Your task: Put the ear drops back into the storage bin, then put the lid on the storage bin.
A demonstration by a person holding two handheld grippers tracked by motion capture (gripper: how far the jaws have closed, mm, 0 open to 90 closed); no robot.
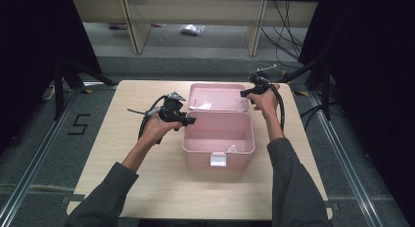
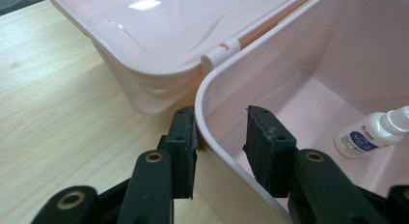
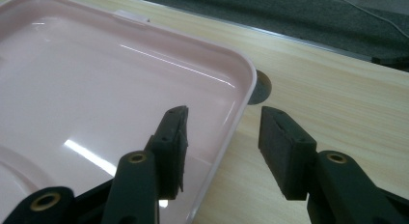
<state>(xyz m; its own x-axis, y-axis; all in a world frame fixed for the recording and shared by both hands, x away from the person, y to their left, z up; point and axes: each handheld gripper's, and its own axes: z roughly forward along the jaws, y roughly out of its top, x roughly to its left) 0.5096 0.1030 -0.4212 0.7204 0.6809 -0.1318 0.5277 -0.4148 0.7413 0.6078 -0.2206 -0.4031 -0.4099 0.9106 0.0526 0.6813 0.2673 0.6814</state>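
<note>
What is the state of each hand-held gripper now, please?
Left hand-held gripper: jaws astride the pink box's wall, one pad outside against it, the inner pad apart; not clamped.
Right hand-held gripper: open, jaws astride the lid's rim.

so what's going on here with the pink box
A person at a wooden table works on an open pink box with a gripper in each hand. The left gripper straddles the box's wall near the hinge, one jaw outside and one inside, not yet clamped. The right gripper straddles the edge of the laid-back lid, jaws open. A small white bottle lies inside the box.
</note>
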